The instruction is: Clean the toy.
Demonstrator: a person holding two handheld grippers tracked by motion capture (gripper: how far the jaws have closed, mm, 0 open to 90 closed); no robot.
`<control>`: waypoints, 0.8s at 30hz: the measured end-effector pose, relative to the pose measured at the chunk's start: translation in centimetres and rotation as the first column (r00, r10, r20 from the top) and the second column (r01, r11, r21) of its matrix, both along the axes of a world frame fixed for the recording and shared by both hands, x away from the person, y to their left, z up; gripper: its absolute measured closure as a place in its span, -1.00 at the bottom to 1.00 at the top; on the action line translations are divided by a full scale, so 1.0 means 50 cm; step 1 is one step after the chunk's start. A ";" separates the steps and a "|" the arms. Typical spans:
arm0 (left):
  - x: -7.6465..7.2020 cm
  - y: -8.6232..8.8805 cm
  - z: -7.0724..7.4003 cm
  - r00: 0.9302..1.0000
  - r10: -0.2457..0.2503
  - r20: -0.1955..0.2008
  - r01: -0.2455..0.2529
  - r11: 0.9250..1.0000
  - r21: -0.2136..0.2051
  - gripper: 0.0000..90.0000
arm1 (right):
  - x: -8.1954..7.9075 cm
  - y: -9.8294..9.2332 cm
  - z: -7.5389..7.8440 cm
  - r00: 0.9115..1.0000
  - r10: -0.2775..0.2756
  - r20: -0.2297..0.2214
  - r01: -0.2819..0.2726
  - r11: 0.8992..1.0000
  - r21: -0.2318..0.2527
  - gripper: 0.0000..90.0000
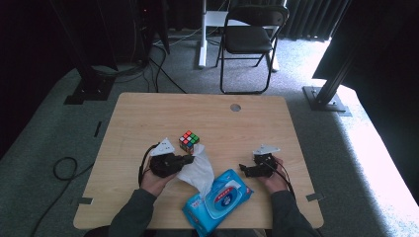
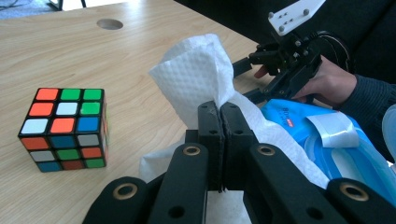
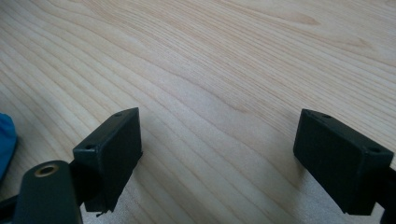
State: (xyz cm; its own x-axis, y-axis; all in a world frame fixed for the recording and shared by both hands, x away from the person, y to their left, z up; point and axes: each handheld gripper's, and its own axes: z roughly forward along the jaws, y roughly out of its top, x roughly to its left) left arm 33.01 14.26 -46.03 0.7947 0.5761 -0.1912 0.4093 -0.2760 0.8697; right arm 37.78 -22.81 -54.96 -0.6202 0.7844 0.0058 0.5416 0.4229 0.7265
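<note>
A white, dimpled paper wipe [image 2: 198,74] stands pinched between the pressed-together jaws of the left tool [image 2: 219,116], its free end rising in a soft peak above the black pads while the rest trails back toward the blue plastic wipes packet [image 1: 217,200] that lies flat on the light wooden surface [image 1: 148,113] near the person's edge. In the high view the same wipe [image 1: 197,170] stretches from the packet's open flap up and left to the left tool [image 1: 190,159], which lies nearly level, pointing right, cradled from below in the person's left hand [image 1: 154,181], the dark sleeve coming in from the bottom edge. Just beyond the tool's tip, a multicoloured puzzle cube [image 1: 188,140] sits upright on the surface, near the wipe but apart from it. On the other side of the packet, the right hand [image 1: 274,178] holds the right tool [image 1: 243,169] low over the surface, pointing left toward the packet; its jaws are spread wide, with bare wood between them.
</note>
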 end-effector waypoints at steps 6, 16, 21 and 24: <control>0.002 0.006 0.001 1.000 0.012 0.000 -0.012 1.000 -0.002 0.98 | 0.000 0.000 0.000 1.000 0.001 0.000 -0.001 1.000 0.000 -0.67; 0.004 0.022 0.006 0.999 0.038 0.014 -0.038 0.999 0.006 0.98 | 0.002 0.002 0.000 1.000 -0.011 -0.001 0.011 1.000 -0.003 -0.70; 0.005 0.030 0.009 0.998 0.052 0.022 -0.052 0.999 0.014 0.98 | 0.004 0.004 0.000 1.000 -0.016 -0.001 0.016 1.000 -0.004 -0.70; 0.006 0.033 0.011 0.998 0.059 0.025 -0.059 0.998 0.013 0.98 | 0.004 0.007 0.001 1.000 -0.013 -0.006 0.013 1.000 -0.008 -0.70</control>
